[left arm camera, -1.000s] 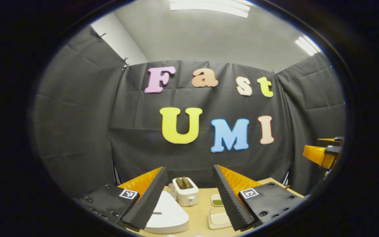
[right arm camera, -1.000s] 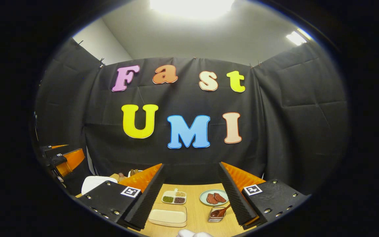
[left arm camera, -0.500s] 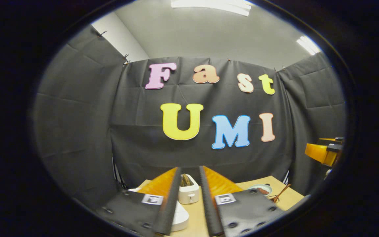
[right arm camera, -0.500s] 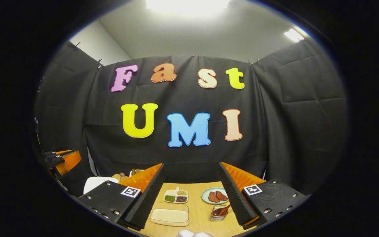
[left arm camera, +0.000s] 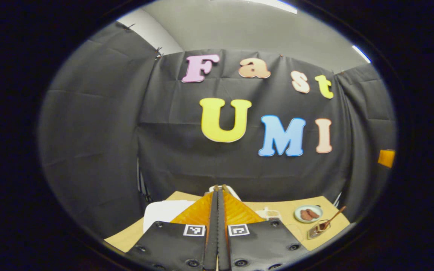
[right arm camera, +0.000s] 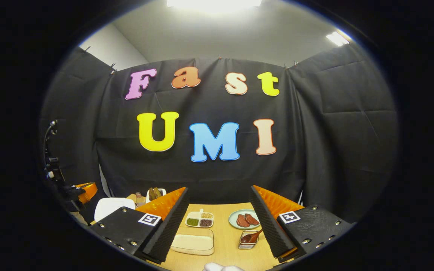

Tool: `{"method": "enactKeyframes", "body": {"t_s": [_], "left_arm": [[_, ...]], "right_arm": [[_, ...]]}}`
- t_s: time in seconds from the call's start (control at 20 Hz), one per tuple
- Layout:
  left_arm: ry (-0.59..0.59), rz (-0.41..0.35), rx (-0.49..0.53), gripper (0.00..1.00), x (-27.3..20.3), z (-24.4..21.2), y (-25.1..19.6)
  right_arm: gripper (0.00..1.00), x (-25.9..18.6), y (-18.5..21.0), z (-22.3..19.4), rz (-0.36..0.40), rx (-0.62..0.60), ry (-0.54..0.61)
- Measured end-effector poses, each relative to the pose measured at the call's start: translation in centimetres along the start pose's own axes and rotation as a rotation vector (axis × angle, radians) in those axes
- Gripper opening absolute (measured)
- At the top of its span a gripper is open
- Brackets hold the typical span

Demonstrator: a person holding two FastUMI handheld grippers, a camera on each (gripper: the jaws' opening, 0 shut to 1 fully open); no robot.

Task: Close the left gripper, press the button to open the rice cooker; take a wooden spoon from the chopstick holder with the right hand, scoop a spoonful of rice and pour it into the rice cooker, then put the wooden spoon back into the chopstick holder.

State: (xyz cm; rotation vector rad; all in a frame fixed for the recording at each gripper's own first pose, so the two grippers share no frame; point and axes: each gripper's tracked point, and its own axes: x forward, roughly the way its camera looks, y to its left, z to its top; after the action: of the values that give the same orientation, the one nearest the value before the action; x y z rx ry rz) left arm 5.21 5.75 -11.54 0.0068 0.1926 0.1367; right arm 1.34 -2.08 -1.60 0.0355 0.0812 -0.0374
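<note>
Here left gripper (left arm camera: pixel 217 195) pinched, right gripper (right arm camera: pixel 219 201) spread.

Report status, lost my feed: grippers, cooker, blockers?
Left gripper shut, empty. Right gripper open above table. Rice cooker lid down, unpressed. No blockers seen.

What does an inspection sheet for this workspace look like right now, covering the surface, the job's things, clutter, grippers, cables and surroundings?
Surface: wooden table, mostly bare between the dishes.
Job's things: white rice cooker, lid looks down; wooden spoon resting in a small clear holder; shallow rice tray at the near edge.
Clutter: divided dish of grains, plate with meat pieces, toaster at the back.
Grippers: left gripper closed, fingers together, nothing between them; right gripper open, empty, above the table.
Cables: nothing seen.
Surroundings: black cloth walls, ceiling lights.
</note>
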Motion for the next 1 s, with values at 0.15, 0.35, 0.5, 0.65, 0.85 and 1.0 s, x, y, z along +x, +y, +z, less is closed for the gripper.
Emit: {"method": "enactKeyframes", "body": {"t_s": [0.15,0.35,0.5,0.65,0.85,1.0], "left_arm": [[0.084,0.053,0.026,0.08,2.9,-5.3,1.4],[0.185,0.141,0.037,0.08,5.7,-10.6,3.7],[0.275,0.176,0.017,0.08,6.8,-14.0,4.8],[0.345,0.227,0.033,0.08,6.9,-16.8,5.8],[0.442,0.229,0.020,0.08,6.8,-20.1,6.1],[0.433,0.228,0.050,0.09,6.9,-19.9,6.2]], "right_arm": [[0.98,0.2,-0.9,-0.8,-0.014,-0.023,0.043],[0.98,-0.2,-2.3,-1.2,-0.045,-0.050,0.060],[0.98,-0.7,-3.4,-1.7,-0.065,-0.061,0.076],[0.98,-1.0,-4.0,-2.8,-0.074,-0.048,0.102],[0.98,-1.3,-3.6,-4.0,-0.055,-0.020,0.134],[0.98,-1.5,-3.3,-4.3,-0.044,-0.015,0.142]]}}
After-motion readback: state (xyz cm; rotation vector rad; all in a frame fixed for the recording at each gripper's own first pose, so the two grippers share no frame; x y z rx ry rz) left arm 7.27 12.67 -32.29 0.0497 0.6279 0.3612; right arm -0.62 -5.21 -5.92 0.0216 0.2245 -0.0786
